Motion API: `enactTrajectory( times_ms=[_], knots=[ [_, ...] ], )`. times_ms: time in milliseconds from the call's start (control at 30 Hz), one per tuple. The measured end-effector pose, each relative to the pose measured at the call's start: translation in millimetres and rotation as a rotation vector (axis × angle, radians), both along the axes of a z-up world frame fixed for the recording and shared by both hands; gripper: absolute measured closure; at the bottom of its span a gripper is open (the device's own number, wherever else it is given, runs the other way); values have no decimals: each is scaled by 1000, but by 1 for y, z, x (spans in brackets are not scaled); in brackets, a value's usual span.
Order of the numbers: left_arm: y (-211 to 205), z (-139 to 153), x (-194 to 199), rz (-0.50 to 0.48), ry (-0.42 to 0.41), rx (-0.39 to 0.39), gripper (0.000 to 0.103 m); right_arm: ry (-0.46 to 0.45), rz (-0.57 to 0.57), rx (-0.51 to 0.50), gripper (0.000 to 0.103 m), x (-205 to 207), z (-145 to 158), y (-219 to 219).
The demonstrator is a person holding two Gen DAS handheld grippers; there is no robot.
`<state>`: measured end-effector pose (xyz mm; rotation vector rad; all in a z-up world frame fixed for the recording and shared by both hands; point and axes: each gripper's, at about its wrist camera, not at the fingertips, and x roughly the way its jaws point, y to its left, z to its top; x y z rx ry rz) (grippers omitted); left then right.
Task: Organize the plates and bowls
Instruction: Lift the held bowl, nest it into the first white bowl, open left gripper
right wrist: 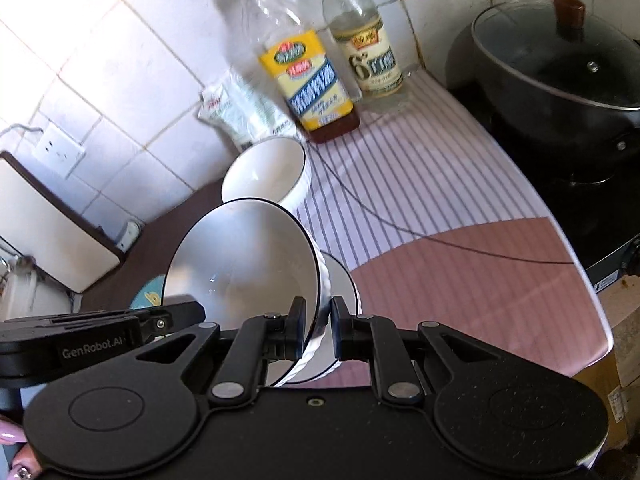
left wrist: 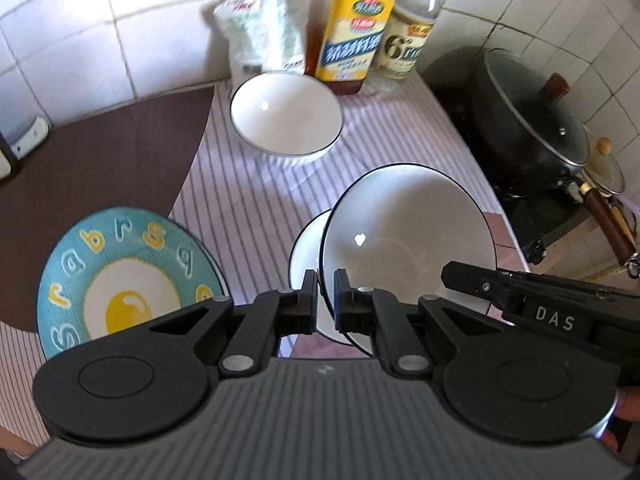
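Note:
A white bowl with a dark rim (left wrist: 404, 236) is held tilted above the striped cloth. My left gripper (left wrist: 325, 300) is shut on its near rim. My right gripper (right wrist: 318, 324) is shut on the rim of the same bowl (right wrist: 244, 252) from the other side. Under it sits a second white bowl (left wrist: 306, 248), partly hidden; it also shows in the right wrist view (right wrist: 344, 284). A third white bowl (left wrist: 286, 114) stands farther back near the bottles. A blue plate with a fried-egg picture (left wrist: 120, 276) lies at the left.
A bag (left wrist: 260, 28) and two bottles (left wrist: 352, 40) stand at the tiled wall. A black lidded pot (left wrist: 528, 116) sits on the stove at the right. A brown mat (left wrist: 100, 152) lies at the left. The counter edge (right wrist: 580, 280) runs along the right.

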<state>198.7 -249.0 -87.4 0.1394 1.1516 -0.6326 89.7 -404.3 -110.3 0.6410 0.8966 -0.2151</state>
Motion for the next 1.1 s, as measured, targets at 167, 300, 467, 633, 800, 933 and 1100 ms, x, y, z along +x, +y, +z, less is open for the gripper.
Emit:
enactTrajectory(
  times_ms=[167,300,467,633,800,933,1100],
  knots=[
    [-2,-19,3,-13,0,38,97,21,31,-24,86,10,-18,3],
    [-6,-32,8,-8,33,64,96,36,62,-59,86,19,-30,4],
    [-8,-40,14,-7,76,89,96,52,107,-123,87,27,-36,12],
    [-15,-46,18,-11,96,129,95,73,175,-257,87,34,-38,26],
    [-17,-50,23,-13,135,131,95,67,202,-310,87,38,-39,26],
    [-19,-52,24,-15,151,141,93,67,237,-394,86,41,-40,32],
    [-17,-51,27,-7,176,129,92,73,258,-443,85,42,-44,35]
  ],
)
